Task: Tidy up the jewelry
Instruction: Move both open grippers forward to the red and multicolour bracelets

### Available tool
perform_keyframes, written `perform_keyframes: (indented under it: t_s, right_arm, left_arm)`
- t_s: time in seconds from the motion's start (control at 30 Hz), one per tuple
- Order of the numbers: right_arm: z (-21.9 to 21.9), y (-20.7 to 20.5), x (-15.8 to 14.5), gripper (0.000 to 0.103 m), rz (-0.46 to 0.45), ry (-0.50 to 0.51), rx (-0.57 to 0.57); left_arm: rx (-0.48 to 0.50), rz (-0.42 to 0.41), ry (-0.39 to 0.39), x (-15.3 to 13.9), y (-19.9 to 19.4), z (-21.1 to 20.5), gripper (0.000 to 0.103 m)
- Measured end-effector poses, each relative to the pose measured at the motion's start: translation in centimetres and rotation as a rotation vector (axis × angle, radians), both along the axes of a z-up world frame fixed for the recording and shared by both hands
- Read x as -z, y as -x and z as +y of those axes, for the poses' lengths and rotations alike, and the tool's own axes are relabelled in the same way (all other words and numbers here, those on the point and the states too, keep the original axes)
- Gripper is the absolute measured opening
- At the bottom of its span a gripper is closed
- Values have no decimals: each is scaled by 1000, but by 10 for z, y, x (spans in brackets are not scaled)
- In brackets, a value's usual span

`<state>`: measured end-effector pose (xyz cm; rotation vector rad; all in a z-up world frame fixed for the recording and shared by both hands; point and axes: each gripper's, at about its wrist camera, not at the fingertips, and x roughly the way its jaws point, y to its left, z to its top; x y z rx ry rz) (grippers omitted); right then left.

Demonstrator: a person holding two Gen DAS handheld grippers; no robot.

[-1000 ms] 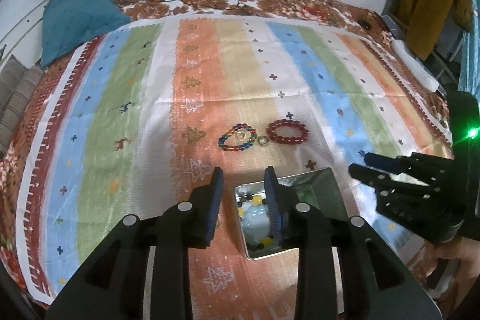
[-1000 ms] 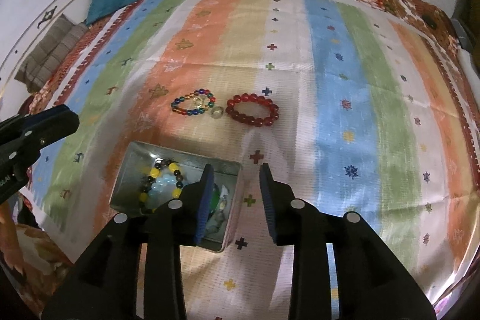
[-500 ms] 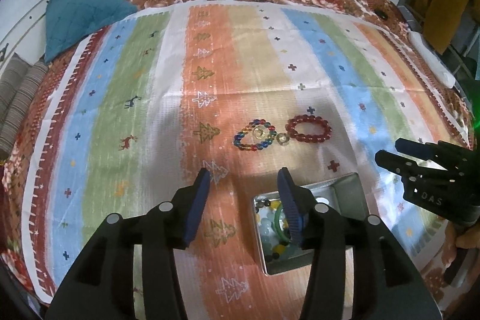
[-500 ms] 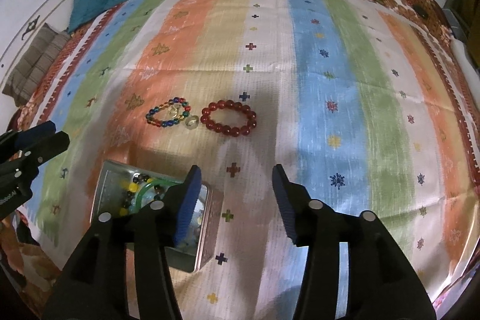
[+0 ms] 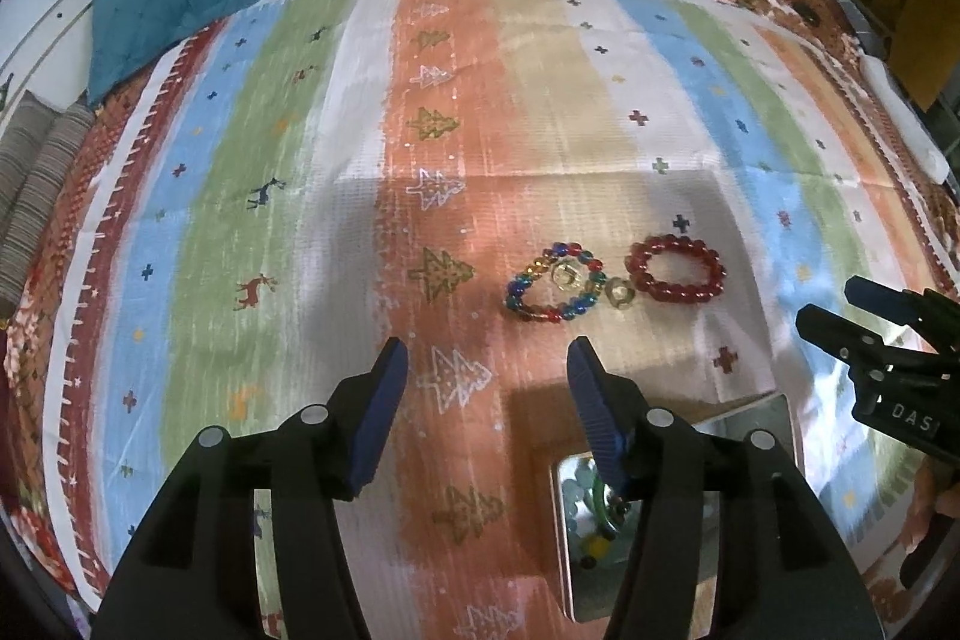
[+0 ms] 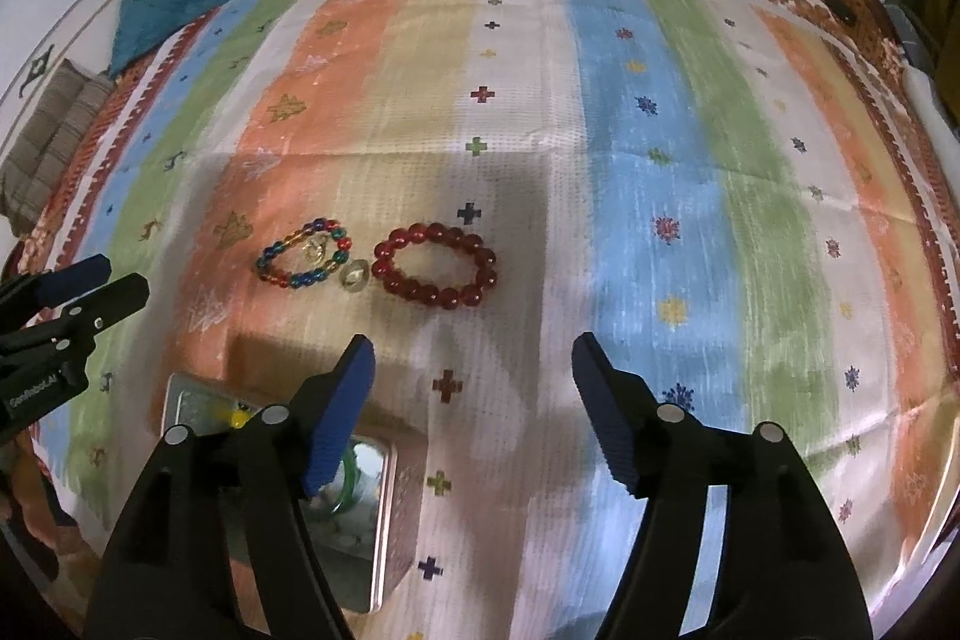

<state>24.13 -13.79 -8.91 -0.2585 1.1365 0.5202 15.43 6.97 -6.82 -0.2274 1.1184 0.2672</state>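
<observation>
Hovering empty above the striped bed cover (image 6: 630, 172), the left tool (image 5: 487, 379) and right tool (image 6: 473, 373) have just been opening, nothing between their spread jaws, just short of the red bead bracelet (image 6: 435, 266), with the metal tin (image 6: 384, 520) nearer still.

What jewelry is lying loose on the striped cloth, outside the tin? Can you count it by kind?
Bead bracelets: 2, multicoloured bracelet and red bracelet
Clear rings: 2, one inside the multicoloured loop, one between the bracelets
Total: 4
</observation>
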Motion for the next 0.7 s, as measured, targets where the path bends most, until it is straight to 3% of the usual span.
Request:
perform_keyframes:
  t_s: [0.7]
  right_arm:
    - [26, -37, 38, 70, 58, 61, -13]
  left_arm:
    - [48, 61, -8, 37, -45, 3, 56]
